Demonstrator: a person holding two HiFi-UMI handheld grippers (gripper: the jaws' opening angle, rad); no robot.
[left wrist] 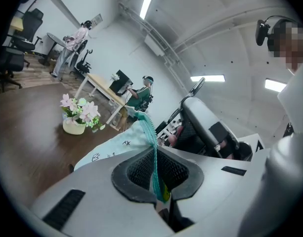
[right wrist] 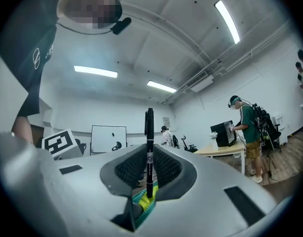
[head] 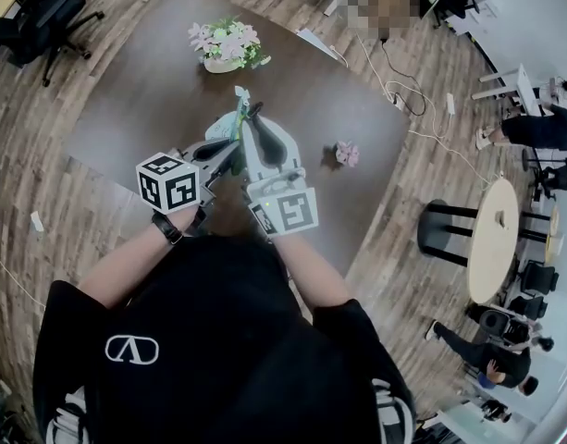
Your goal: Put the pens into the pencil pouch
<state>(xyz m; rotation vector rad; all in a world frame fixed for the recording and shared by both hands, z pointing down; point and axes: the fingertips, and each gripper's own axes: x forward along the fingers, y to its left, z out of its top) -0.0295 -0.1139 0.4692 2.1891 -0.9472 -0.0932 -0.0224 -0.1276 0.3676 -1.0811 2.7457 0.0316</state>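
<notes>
I hold both grippers close together above the dark table point(head: 126, 109). My left gripper point(left wrist: 158, 171) is shut on the teal zip edge of the pale pencil pouch point(left wrist: 122, 143), which has small doodles and hangs off the table. In the head view the pouch point(head: 229, 123) sticks up between the two grippers. My right gripper point(right wrist: 149, 174) is shut on a black pen point(right wrist: 150, 142) that stands upright between its pads. The pen's lower tip sits at the green and yellow pouch opening point(right wrist: 144, 203). From above, the right gripper point(head: 249, 118) lies right beside the left gripper point(head: 233, 154).
A pot of pink and white flowers point(head: 226, 46) stands at the table's far side and a small pink thing point(head: 347, 154) lies at its right. A round table point(head: 494, 239), office chairs and several people are off to the right. Cables run across the wooden floor.
</notes>
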